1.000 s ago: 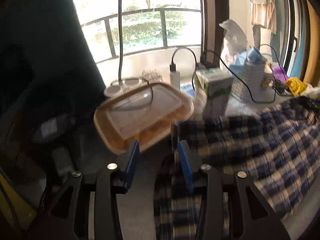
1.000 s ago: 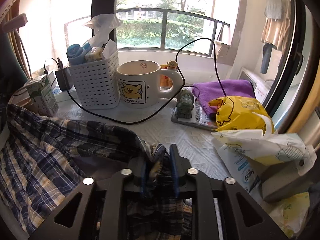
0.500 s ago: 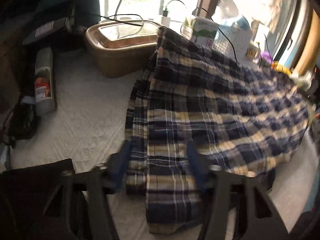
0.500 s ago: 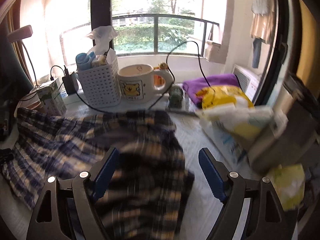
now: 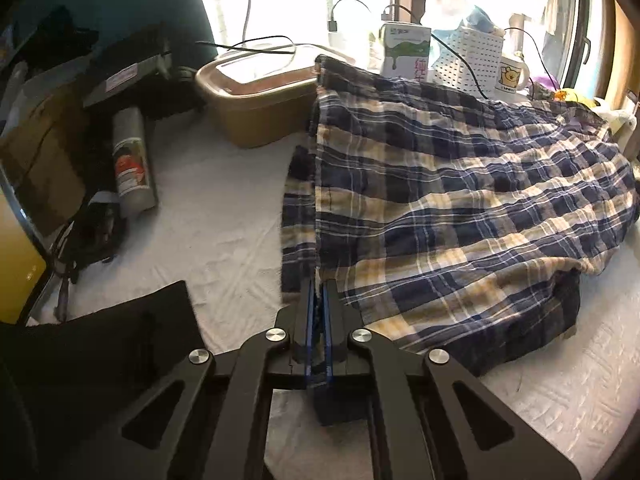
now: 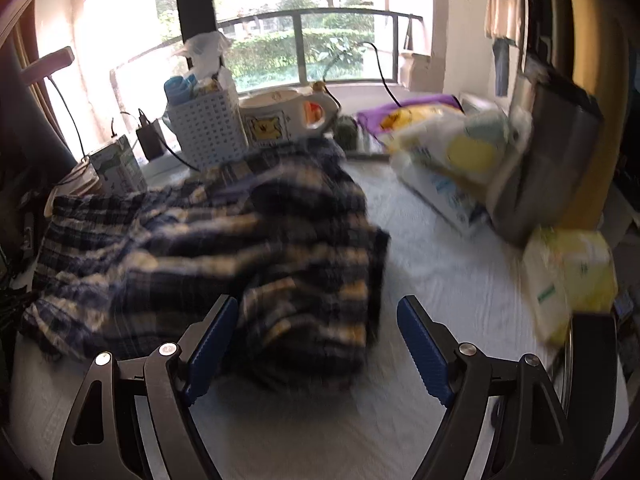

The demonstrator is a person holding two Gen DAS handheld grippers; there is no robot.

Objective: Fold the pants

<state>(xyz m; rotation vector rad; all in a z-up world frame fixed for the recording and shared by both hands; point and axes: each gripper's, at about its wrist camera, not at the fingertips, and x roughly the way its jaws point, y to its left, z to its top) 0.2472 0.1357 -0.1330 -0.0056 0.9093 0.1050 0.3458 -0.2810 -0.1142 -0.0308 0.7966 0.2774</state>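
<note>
Plaid pants on a white-covered table, pinched at one edge by the left gripper, the right gripper free.

At the far left of the left wrist view a spray can (image 5: 132, 162) lies on the white cloth (image 5: 216, 216), with a brown lidded box (image 5: 256, 100) behind it. The left gripper (image 5: 318, 286) is closed tight on the near edge of the pants (image 5: 460, 216), fabric caught between its blue pads (image 5: 309, 320). The pants lie heaped across the table, reaching toward a white basket (image 5: 468, 56). In the blurred right wrist view, the right gripper (image 6: 318, 320) has just opened wide and grips nothing; the pants lie just ahead of its pads. A mug (image 6: 276, 120) stands behind.
</note>
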